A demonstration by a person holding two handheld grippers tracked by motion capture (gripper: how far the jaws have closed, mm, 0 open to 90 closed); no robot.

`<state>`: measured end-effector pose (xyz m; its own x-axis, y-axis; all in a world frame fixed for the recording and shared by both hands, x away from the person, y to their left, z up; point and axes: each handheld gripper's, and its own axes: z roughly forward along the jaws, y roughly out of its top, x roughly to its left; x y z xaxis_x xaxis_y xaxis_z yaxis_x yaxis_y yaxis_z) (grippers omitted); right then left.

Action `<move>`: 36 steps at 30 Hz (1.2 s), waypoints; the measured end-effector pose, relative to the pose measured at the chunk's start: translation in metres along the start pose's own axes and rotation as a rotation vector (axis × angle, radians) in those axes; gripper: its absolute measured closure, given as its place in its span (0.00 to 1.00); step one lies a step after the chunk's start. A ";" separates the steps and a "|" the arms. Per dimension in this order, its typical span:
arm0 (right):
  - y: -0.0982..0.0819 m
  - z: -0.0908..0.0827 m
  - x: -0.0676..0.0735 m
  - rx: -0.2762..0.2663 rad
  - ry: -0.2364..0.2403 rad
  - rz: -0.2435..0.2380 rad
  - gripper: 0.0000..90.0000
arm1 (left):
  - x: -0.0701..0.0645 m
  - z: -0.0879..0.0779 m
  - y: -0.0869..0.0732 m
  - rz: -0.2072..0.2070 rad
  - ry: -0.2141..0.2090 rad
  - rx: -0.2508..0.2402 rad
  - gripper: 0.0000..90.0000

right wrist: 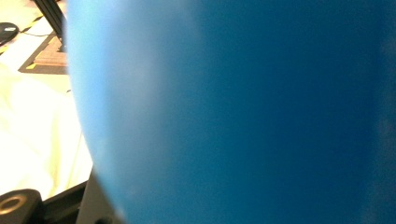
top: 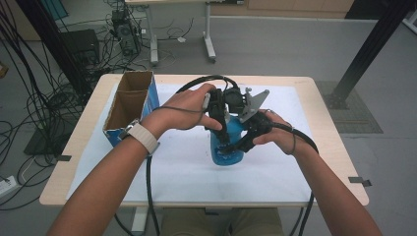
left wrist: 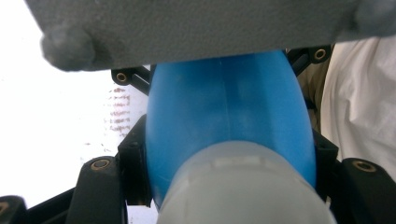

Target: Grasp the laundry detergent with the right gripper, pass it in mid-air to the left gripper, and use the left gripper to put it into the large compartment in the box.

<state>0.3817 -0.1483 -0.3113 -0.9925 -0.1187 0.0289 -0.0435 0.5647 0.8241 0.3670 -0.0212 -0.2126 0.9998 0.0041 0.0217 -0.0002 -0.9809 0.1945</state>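
1. Two grippers meet at the middle of the table in the high view. The left gripper [top: 222, 129] comes down from above and clamps the top part of a blue plastic bottle with a pale cap end [top: 227, 147]. The right gripper [top: 244, 142] squeezes the same bottle from the side. The bottle is at the middle of the white table cover [top: 162, 167], and I cannot tell if its bottom touches the cover. An open cardboard box with blue sides [top: 129, 105] stands near the left edge, well apart from the bottle. It looks empty.

2. One big blue shape sits in the middle of the left gripper view. It is the blue bottle [left wrist: 229, 126], with its pale grey cap end [left wrist: 243, 186] close to the camera. The black jaws of the left gripper [left wrist: 229, 161] press on both sides of it, so this gripper is clenched on the bottle. A grey plate of the other gripper [left wrist: 187, 28] hangs across the top.

3. Blue is nearly all there is in the right gripper view. The bottle [right wrist: 243, 112] is very close to the camera. A bit of black jaw shows at the bottom left, hard against the blue side.

4. I think the step in hand is holding the bottle with both grippers, maybe to twist the cap end or to lift it. The next move needs a firm squeeze from both, so the smooth round bottle does not slip.
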 end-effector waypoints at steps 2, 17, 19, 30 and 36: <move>0.000 0.000 0.000 -0.001 0.000 0.002 0.48 | 0.000 0.000 0.000 0.000 -0.001 -0.001 0.42; 0.000 0.000 0.000 0.001 0.001 0.003 0.48 | 0.001 0.000 0.000 -0.001 -0.002 -0.005 0.42; 0.000 -0.001 0.000 0.003 0.002 0.009 0.48 | 0.001 0.000 -0.001 -0.002 -0.003 -0.006 0.42; 0.000 0.000 0.000 0.000 0.002 0.002 0.48 | 0.001 0.000 -0.001 -0.003 -0.004 -0.006 0.42; 0.000 -0.001 0.000 0.003 0.000 0.001 0.48 | 0.001 0.000 0.000 -0.005 -0.004 -0.006 0.42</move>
<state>0.3817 -0.1490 -0.3110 -0.9925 -0.1184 0.0294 -0.0432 0.5669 0.8227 0.3678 -0.0211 -0.2129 0.9998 0.0084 0.0170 0.0049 -0.9797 0.2004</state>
